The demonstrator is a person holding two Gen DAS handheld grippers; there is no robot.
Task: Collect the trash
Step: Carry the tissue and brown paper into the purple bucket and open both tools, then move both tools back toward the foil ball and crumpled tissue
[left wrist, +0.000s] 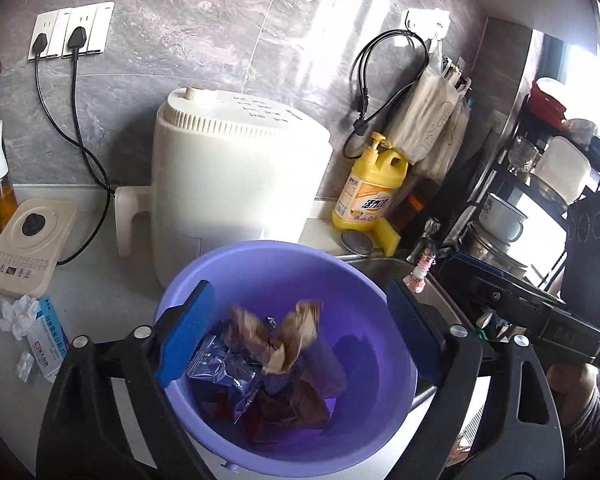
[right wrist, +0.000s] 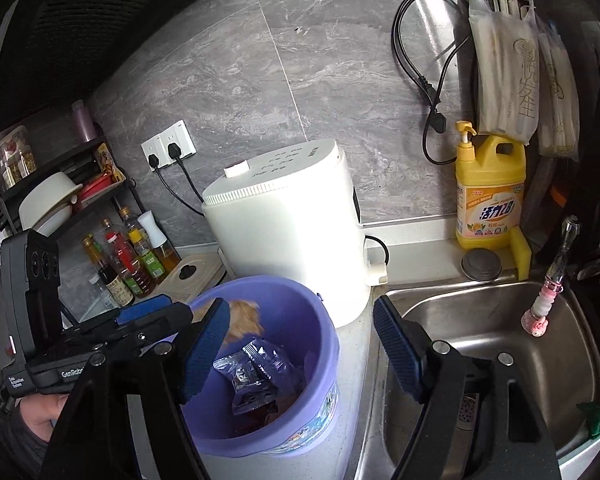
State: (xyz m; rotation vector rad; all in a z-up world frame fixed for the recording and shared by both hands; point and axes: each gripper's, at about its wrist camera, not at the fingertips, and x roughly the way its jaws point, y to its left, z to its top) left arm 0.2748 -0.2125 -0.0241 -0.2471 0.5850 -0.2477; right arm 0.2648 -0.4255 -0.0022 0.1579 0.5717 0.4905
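The purple bucket (left wrist: 284,360) stood at the counter's edge, between a white cooker (left wrist: 236,172) and the sink (right wrist: 500,344). Both the left gripper (left wrist: 300,332) and right gripper (right wrist: 300,348) gaped empty above it. Crumpled brown paper (left wrist: 296,332), blurred, and foil wrappers (left wrist: 224,368) lay inside.

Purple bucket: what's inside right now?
The purple bucket holds a shiny blue foil wrapper, crumpled brown paper blurred above the pile, darker brown and red scraps underneath. The bucket's bottom is mostly covered by the pile.

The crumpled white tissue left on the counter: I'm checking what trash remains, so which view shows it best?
The left wrist view: the tissue lies in plain sight left of the purple bucket. The right wrist view does not show it.
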